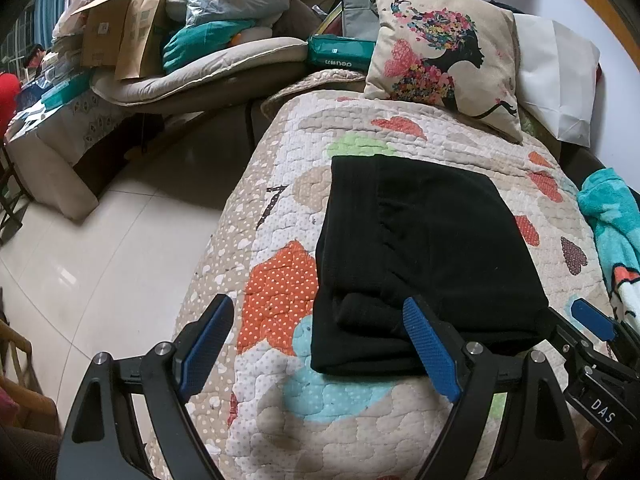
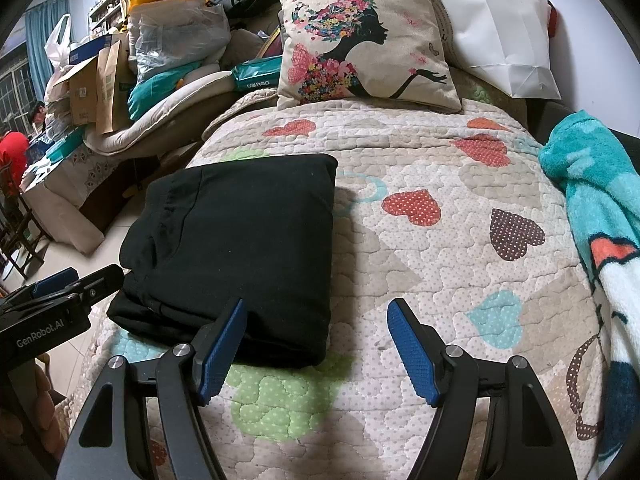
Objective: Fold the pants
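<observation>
Black pants (image 1: 424,256) lie folded into a compact, roughly rectangular bundle on a quilted bedspread (image 1: 360,412), toward its left side near the edge that drops to the tiled floor (image 1: 104,248). The fabric is matte, soft and slightly ribbed; at the near end the stacked layers show as rounded folds, and a seam line with small puckers runs across the top face. The bedspread is stitched in puffy cloud-like cells, beige with dotted hearts in orange, red, brown, green and pale blue. The left gripper (image 1: 318,344) stands spread, nothing between its blue, textured pads; its right finger overlaps the near edge of the bundle in the left wrist view. The right gripper (image 2: 316,348) is likewise spread and empty, over bare quilt just beside the bundle's near right corner. A printed cushion (image 2: 368,44) and a white paper bag (image 2: 500,28) stand at the far end; a fluffy teal blanket (image 2: 592,208) lies along the right.
</observation>
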Action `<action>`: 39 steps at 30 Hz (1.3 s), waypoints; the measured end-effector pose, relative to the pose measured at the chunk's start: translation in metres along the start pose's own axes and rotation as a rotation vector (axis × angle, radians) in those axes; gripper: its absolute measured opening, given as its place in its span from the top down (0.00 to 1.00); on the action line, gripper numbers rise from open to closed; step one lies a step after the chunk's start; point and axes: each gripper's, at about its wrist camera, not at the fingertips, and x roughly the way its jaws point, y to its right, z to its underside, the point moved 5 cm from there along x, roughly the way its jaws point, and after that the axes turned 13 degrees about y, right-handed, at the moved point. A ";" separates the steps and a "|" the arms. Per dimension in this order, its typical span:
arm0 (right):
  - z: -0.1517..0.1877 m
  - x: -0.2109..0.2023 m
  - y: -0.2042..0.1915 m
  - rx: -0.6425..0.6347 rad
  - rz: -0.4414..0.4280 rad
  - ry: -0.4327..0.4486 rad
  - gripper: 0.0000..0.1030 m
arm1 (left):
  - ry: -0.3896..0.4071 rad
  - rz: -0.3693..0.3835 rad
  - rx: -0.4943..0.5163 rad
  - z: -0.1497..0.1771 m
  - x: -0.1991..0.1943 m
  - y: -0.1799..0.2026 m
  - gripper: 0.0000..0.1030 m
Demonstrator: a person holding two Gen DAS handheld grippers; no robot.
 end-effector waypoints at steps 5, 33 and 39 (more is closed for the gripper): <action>0.000 0.000 0.000 -0.001 0.000 0.000 0.24 | -0.002 0.000 0.001 0.000 0.000 0.000 0.16; -0.015 -0.002 0.010 0.014 0.019 0.031 0.24 | -0.026 -0.009 -0.158 -0.017 0.015 -0.025 0.16; -0.053 0.029 0.019 0.048 0.013 0.006 0.24 | -0.170 -0.007 -0.151 0.000 0.039 -0.014 0.16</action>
